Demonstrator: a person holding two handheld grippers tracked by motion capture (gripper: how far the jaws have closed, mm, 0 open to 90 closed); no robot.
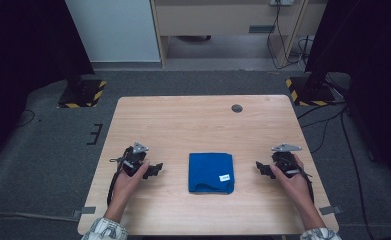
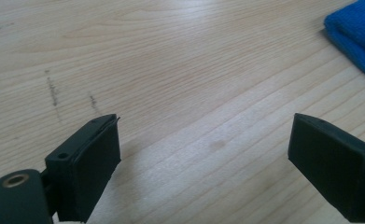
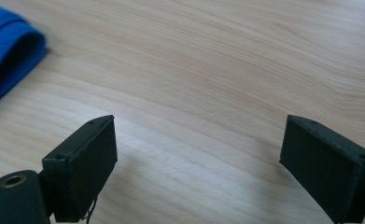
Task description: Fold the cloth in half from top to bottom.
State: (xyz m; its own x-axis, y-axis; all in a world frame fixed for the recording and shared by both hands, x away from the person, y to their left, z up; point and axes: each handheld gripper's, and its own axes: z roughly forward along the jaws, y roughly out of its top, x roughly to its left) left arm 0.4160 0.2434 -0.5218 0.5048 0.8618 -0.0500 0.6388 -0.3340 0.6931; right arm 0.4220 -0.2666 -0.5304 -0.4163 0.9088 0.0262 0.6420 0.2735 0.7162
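A folded blue cloth point(image 1: 211, 172) with a small white tag lies flat at the table's near middle. My left gripper point(image 1: 154, 169) rests low on the table to the cloth's left, open, with bare wood between its jaws point(image 2: 203, 154). The cloth's edge point(image 2: 357, 37) shows at the upper right of the left gripper view. My right gripper point(image 1: 261, 167) sits to the cloth's right, open too, nothing between its jaws point(image 3: 199, 158). A fold of the cloth point(image 3: 7, 51) lies at the upper left of the right gripper view. Both grippers stand apart from the cloth.
The light wooden table point(image 1: 203, 120) has a small round grey cap point(image 1: 237, 108) near its far edge. Two stand bases with yellow-black tape point(image 1: 80, 93) point(image 1: 310, 90) sit on the grey floor beyond the far corners. Cables point(image 1: 333, 125) run along the right side.
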